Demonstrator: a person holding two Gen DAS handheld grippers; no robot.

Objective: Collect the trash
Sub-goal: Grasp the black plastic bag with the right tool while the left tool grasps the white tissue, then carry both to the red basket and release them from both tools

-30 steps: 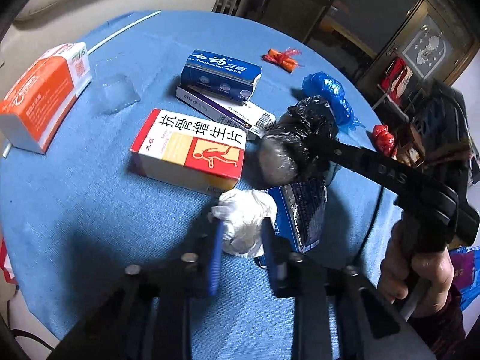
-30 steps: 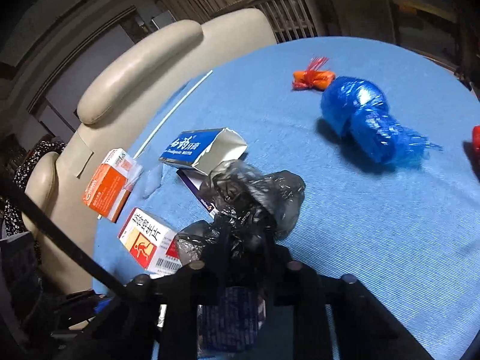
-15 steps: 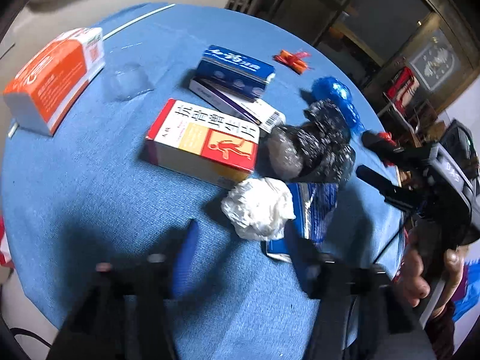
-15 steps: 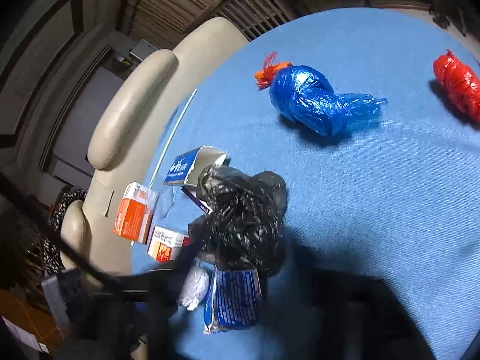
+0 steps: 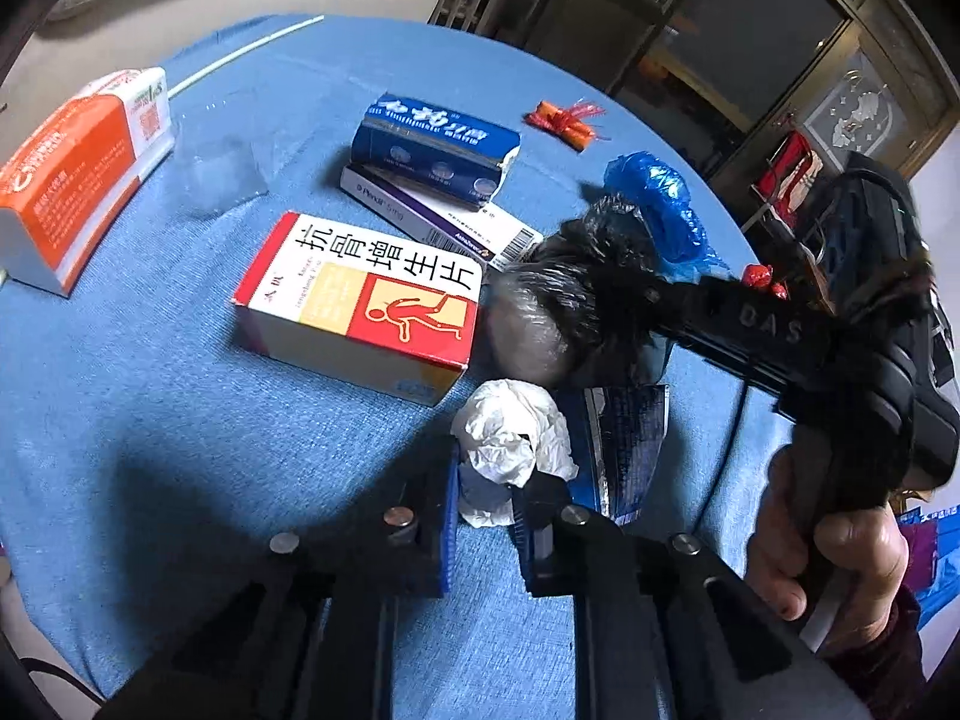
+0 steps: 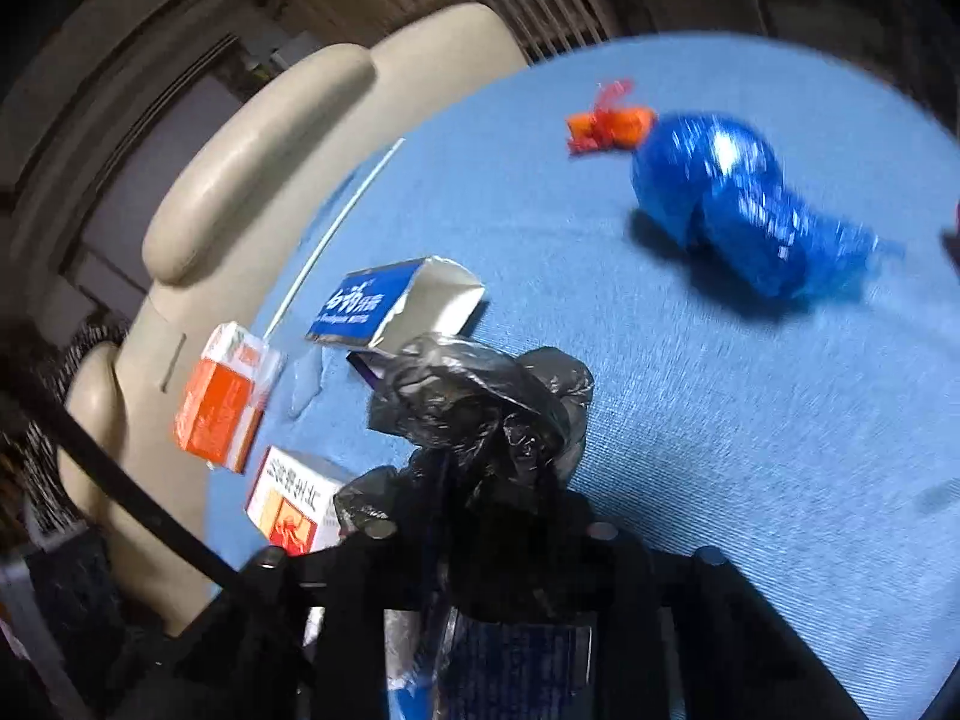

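Near the table's point(image 5: 150, 420) front edge, the left gripper point(image 5: 486, 510) has just been closing, and its blue-padded jaws now pinch the lower part of a crumpled white tissue point(image 5: 510, 438). The tissue rests on the blue cloth, touching a dark blue foil packet point(image 5: 624, 438) on its right and lying just in front of a red, white and yellow medicine box point(image 5: 360, 300).

To the right, a hand point(image 5: 828, 552) holds the right gripper point(image 6: 492, 480), whose long black finger reaches in from the right edge. Its jaws have also just been closing and are now clamped on a crumpled black plastic bag point(image 6: 480, 396). In the right wrist view the bag bulges up between the fingers, with the foil packet point(image 6: 510, 672) showing below them. That view is somewhat blurred.

Behind the medicine box, toward the middle of the table, a blue carton point(image 5: 438, 144) lies on top of a flat white and purple box point(image 5: 444, 222). An orange and white box point(image 5: 78, 174) stands at the left edge, with a clear plastic piece point(image 5: 222, 180) between it and the blue carton. A tied blue plastic bag point(image 6: 744, 210) lies beyond the black bag toward the far right side, and a small orange wrapper with red fringe point(image 6: 606, 120) sits near the far edge. A thin white straw point(image 5: 240, 54) lies along the far left edge. A cream padded chair point(image 6: 240, 180) stands just past that edge.
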